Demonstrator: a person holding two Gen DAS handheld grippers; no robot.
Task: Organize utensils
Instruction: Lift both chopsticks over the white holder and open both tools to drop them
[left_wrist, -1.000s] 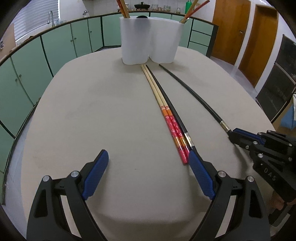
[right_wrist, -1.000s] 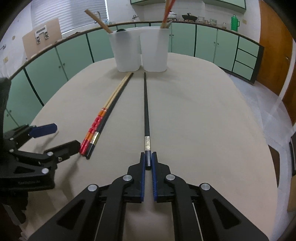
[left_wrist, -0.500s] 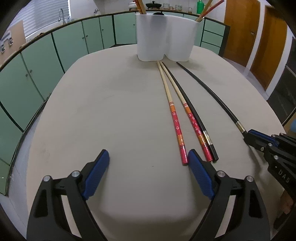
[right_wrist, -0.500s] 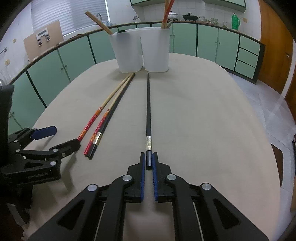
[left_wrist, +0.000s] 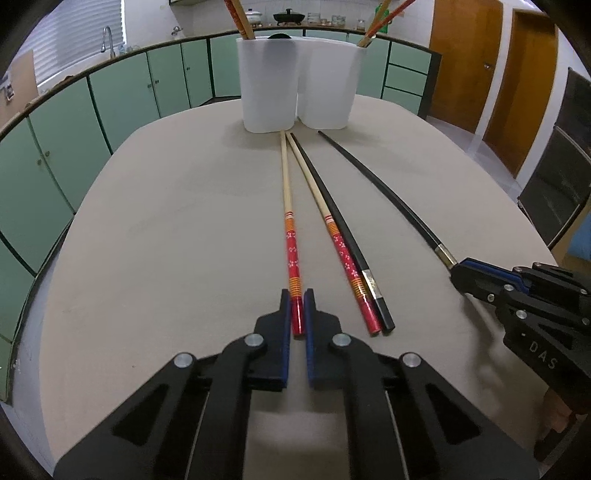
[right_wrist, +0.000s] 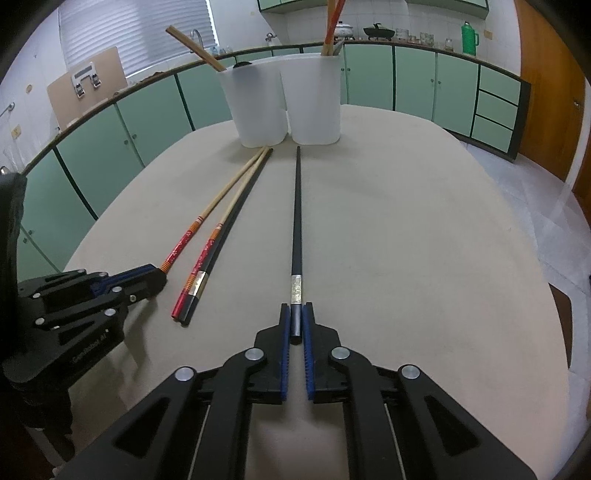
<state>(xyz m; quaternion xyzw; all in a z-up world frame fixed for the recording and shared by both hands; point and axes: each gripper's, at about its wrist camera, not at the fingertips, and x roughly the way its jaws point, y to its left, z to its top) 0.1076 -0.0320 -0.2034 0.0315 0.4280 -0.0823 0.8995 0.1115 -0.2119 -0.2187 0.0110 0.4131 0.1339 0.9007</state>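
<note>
Several chopsticks lie lengthwise on a beige table (left_wrist: 166, 240). My left gripper (left_wrist: 296, 295) is shut on the thick end of a red-patterned wooden chopstick (left_wrist: 290, 236). Beside it lie a second red-patterned chopstick (left_wrist: 341, 251) and a black chopstick (left_wrist: 354, 251), side by side. My right gripper (right_wrist: 295, 310) is shut on the butt of another black chopstick (right_wrist: 296, 221) with a silver band. Both held chopsticks rest on the table and point toward a white double-cup holder (left_wrist: 299, 85), also in the right wrist view (right_wrist: 284, 99), which has chopsticks standing in it.
Green cabinets (left_wrist: 74, 110) curve around the table's far and left sides. A wooden door (left_wrist: 465, 55) stands at the right. The left gripper shows in the right wrist view (right_wrist: 155, 277), and the right gripper in the left wrist view (left_wrist: 458, 267).
My left gripper shifted to the right over the left red-patterned chopstick and shut on its end. That chopstick separated from the other pair. The right gripper stayed shut on the black chopstick.
</note>
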